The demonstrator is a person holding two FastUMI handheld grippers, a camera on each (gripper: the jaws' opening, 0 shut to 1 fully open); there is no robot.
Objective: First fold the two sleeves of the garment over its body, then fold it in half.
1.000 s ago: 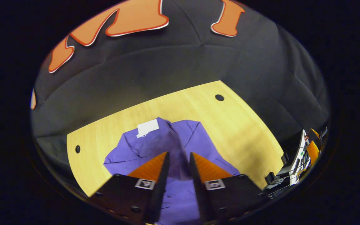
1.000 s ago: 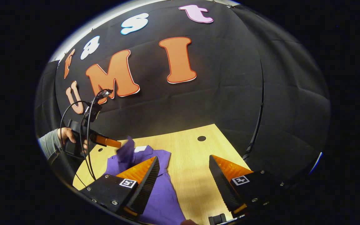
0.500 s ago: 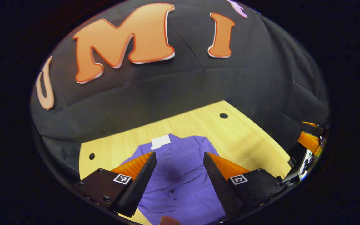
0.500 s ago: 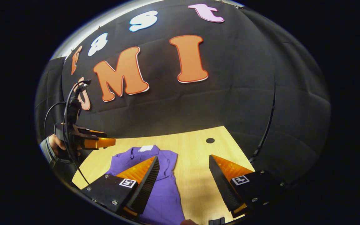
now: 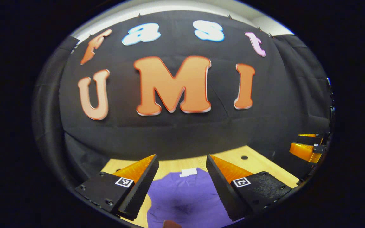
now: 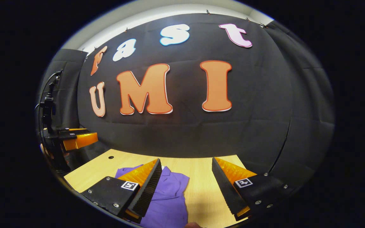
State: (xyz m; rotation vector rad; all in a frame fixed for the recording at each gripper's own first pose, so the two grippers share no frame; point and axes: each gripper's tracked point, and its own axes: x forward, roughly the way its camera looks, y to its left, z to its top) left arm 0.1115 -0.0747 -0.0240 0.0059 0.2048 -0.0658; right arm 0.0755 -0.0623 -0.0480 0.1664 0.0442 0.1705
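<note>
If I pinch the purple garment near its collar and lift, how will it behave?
The purple garment lies flat with soft wrinkles, so it will probably drape limply rather than hold shape. It looks like thin fabric, likely light. On the smooth wooden table it may slide or bunch if pushed.

You're working in a recording booth: black cloth wall (image 6: 258, 120) hung behind a bare light wooden table (image 6: 201, 171).
</note>
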